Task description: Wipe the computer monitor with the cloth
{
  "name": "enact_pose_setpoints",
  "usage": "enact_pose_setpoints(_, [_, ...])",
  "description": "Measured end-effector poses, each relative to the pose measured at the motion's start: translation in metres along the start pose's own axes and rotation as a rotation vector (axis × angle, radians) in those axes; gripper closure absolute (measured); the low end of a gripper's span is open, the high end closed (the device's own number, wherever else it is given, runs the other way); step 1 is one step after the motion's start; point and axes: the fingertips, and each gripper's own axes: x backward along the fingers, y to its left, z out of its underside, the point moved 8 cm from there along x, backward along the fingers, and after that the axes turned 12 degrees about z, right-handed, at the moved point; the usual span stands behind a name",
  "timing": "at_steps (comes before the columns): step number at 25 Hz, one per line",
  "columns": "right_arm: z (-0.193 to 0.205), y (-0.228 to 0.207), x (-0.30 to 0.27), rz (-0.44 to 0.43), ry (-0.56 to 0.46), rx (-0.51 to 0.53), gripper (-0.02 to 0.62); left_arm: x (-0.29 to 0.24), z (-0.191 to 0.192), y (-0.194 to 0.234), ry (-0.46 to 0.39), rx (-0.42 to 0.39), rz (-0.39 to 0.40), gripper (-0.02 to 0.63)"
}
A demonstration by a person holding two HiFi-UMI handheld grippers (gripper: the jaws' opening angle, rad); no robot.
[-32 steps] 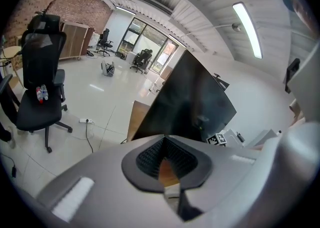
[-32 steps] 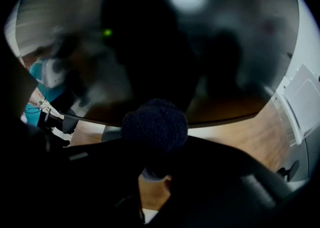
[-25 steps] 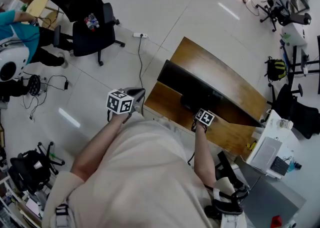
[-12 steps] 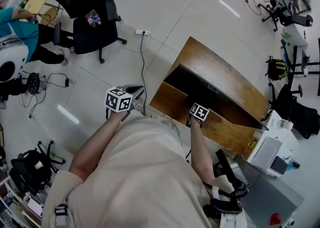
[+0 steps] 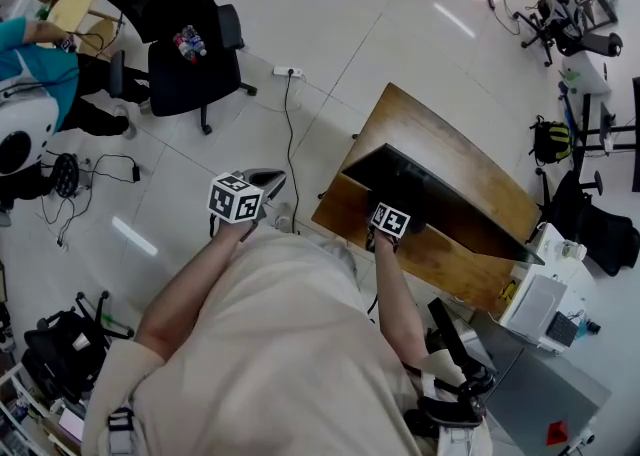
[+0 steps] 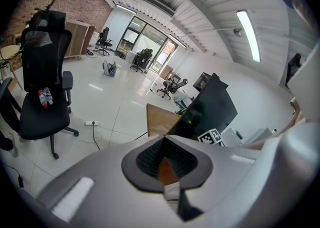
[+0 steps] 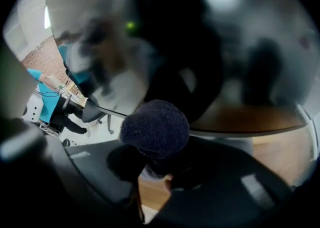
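Cloth: a dark wad (image 7: pixel 155 128) clamped in the right gripper's (image 5: pixel 388 216) jaws and pressed to the screen.
Monitor: black (image 5: pixel 445 206), standing on the wooden desk (image 5: pixel 440 149), far right.
Change: the right gripper has slid left along the screen, so wiping looks under way.
Left gripper: (image 5: pixel 268 186) jaws closed on nothing, over the floor near the desk's left end.
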Motion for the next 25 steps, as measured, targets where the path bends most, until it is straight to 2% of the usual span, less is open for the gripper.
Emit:
enact_pose_setpoints(11, [-0.014, 0.073, -0.005, -0.053, -0.023, 0.048, 0.485, 0.027, -0.004, 0.031, 0.016, -0.018, 0.004, 0.601])
enact_pose_setpoints(17, [-0.024, 0.113, -0.002, -0.135, -0.026, 0.098, 0.485, 0.034, -0.012, 0.038, 0.005, -0.030, 0.003, 0.601])
enact_pose_setpoints(22, [-0.037, 0.133, 0.002, -0.234, 0.039, -0.031, 0.485, 0.035, -0.015, 0.041, 0.004, -0.031, 0.003, 0.601])
enact_pose_setpoints(25, [-0.047, 0.134, 0.015, -0.256, 0.053, -0.056, 0.485, 0.034, -0.014, 0.040, 0.000, -0.029, 0.005, 0.601])
